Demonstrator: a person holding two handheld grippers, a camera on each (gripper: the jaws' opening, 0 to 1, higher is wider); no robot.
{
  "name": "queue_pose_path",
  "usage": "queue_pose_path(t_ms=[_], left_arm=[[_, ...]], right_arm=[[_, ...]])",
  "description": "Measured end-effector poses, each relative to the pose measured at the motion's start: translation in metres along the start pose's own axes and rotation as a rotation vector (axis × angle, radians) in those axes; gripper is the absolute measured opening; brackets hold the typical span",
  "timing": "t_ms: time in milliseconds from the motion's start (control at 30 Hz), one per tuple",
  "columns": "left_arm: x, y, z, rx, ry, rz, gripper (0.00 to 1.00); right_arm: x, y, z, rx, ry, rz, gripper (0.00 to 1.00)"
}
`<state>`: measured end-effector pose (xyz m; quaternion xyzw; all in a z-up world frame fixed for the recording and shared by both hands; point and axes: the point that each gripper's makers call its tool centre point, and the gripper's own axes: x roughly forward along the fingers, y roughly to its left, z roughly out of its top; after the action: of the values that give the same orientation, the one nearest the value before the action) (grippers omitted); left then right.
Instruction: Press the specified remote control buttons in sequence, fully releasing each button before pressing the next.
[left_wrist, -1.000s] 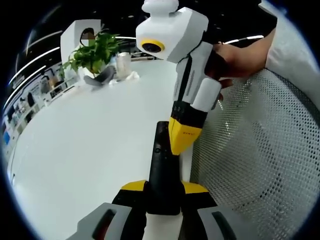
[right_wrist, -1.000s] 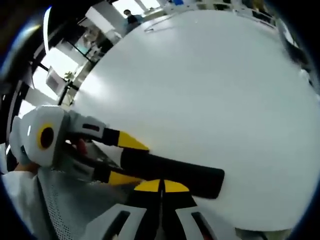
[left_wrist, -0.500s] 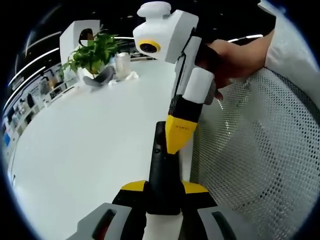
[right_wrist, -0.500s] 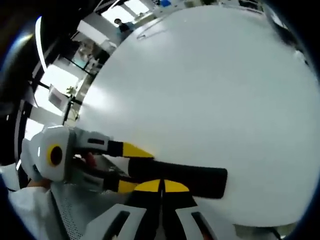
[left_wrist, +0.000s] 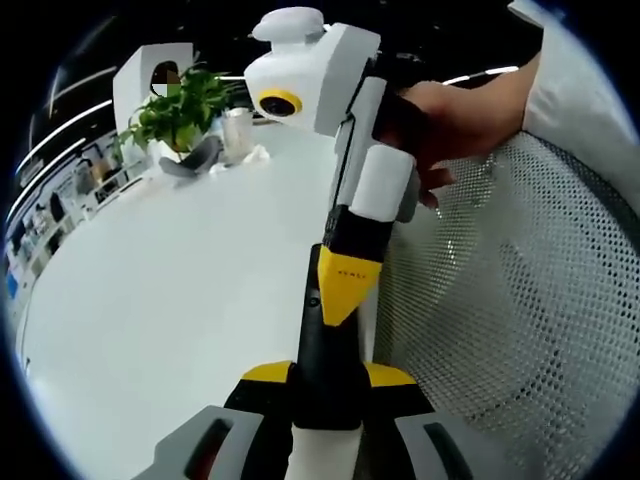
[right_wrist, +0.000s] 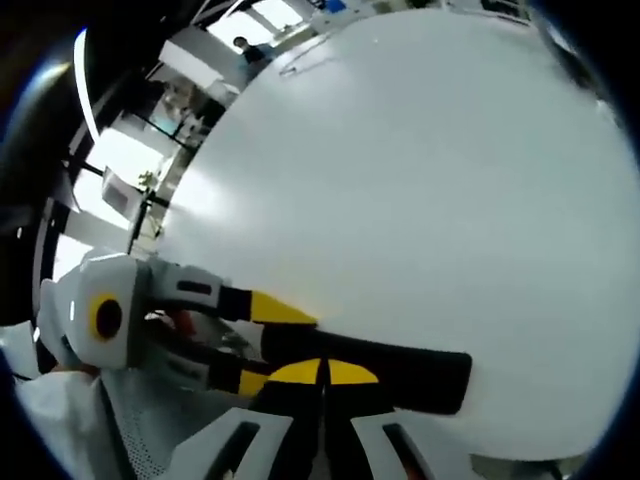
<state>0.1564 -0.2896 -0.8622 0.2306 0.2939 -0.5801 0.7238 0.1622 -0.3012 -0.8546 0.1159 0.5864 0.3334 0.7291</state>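
A long black remote control (left_wrist: 322, 365) is clamped at its near end between the yellow jaws of my left gripper (left_wrist: 328, 375), just above the white table (left_wrist: 170, 290). My right gripper (left_wrist: 338, 298) comes down from above, jaws shut into one yellow tip that rests on the remote's top face. In the right gripper view that shut tip (right_wrist: 322, 372) sits on the remote (right_wrist: 410, 365), which lies crosswise. The left gripper (right_wrist: 275, 345) holds the remote's left end there. Which button lies under the tip is hidden.
A white mesh chair back (left_wrist: 510, 310) stands close on the right, beside the table edge. A person's hand (left_wrist: 450, 110) holds the right gripper. A potted plant (left_wrist: 180, 110) and a cup (left_wrist: 236, 130) stand far across the table.
The right gripper's shut tip has slid along the remote toward the left gripper's jaws. The left gripper keeps its hold on the remote.
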Motion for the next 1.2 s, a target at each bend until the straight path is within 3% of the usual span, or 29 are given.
queue_pose_path(t_ms=[700,967,1200], left_arm=[[-0.0002,0.0015,-0.0012,0.002,0.005,0.002,0.24],[0.0000,0.0019,-0.0008,0.001,0.003,0.002,0.24],[-0.0001,0.0020,-0.0005,-0.001,0.001,0.002,0.25]], right_arm=[[-0.0012,-0.0043,0.0039,0.125,-0.027,0.020,0.00],[-0.0036,-0.0061,0.0054,0.122,-0.034,0.007,0.00],[-0.0036,-0.0029,0.0058,0.047,-0.021,0.009,0.00]])
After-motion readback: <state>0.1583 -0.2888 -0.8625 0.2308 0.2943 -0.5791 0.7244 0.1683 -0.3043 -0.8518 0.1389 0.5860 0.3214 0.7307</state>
